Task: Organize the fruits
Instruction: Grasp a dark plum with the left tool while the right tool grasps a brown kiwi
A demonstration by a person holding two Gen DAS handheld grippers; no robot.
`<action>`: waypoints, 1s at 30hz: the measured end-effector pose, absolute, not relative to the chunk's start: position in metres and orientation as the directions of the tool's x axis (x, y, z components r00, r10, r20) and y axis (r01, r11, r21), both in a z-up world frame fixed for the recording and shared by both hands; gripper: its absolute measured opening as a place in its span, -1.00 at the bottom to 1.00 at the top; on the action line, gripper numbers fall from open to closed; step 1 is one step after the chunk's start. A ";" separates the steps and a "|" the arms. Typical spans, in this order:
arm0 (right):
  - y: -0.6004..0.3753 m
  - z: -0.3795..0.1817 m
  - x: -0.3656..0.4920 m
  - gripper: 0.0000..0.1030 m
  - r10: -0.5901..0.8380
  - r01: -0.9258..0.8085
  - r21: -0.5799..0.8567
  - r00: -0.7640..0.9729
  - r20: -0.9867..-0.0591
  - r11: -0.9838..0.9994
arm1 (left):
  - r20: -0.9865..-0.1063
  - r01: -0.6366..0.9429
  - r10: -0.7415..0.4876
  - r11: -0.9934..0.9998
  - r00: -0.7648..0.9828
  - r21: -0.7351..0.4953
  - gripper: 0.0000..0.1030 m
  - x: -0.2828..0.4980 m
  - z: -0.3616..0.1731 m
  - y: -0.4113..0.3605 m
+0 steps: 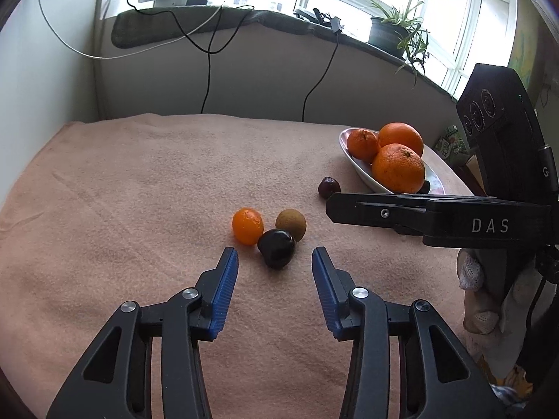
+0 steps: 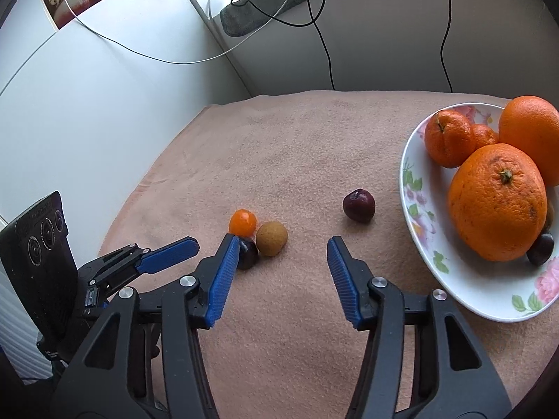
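Three small fruits cluster on the peach cloth: a kumquat (image 1: 247, 226) (image 2: 242, 222), a brown longan (image 1: 291, 224) (image 2: 271, 238) and a dark cherry (image 1: 277, 248) (image 2: 247, 253). A second cherry (image 1: 328, 187) (image 2: 358, 206) lies apart, near the flowered plate (image 1: 363, 171) (image 2: 419, 209) holding oranges (image 2: 498, 202) and another cherry (image 2: 541, 248). My left gripper (image 1: 275, 255) is open, empty, just short of the dark cherry. My right gripper (image 2: 283, 244) is open and empty, pointing between the cluster and the lone cherry; it shows side-on in the left wrist view (image 1: 335, 206).
A grey wall and a sill with cables (image 1: 209, 52) and a potted plant (image 1: 394, 28) run behind the table. A white cabinet (image 2: 87, 104) stands at the left. The cloth (image 1: 139, 192) covers the table up to the wall.
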State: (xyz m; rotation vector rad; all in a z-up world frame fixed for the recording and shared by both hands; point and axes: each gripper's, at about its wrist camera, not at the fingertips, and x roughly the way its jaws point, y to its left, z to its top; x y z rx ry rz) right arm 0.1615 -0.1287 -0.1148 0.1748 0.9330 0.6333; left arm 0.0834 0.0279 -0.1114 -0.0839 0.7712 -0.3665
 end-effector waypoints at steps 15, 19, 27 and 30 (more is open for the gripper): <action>-0.111 -0.134 0.182 -0.12 0.576 -0.417 0.422 0.381 -0.723 0.805 | -0.717 0.296 -0.343 0.935 0.607 -0.197 -0.29 0.103 -0.127 0.020; -0.106 -0.138 0.185 -0.13 0.569 -0.422 0.412 0.374 -0.732 0.808 | -0.718 0.292 -0.345 0.934 0.604 -0.204 -0.35 0.106 -0.129 0.020; -0.103 -0.139 0.185 -0.26 0.572 -0.429 0.413 0.367 -0.733 0.804 | -0.719 0.305 -0.337 0.935 0.608 -0.180 -0.51 0.106 -0.127 0.014; -0.101 -0.139 0.186 -0.31 0.575 -0.435 0.412 0.364 -0.733 0.801 | -0.718 0.304 -0.342 0.934 0.606 -0.188 -0.52 0.106 -0.128 0.015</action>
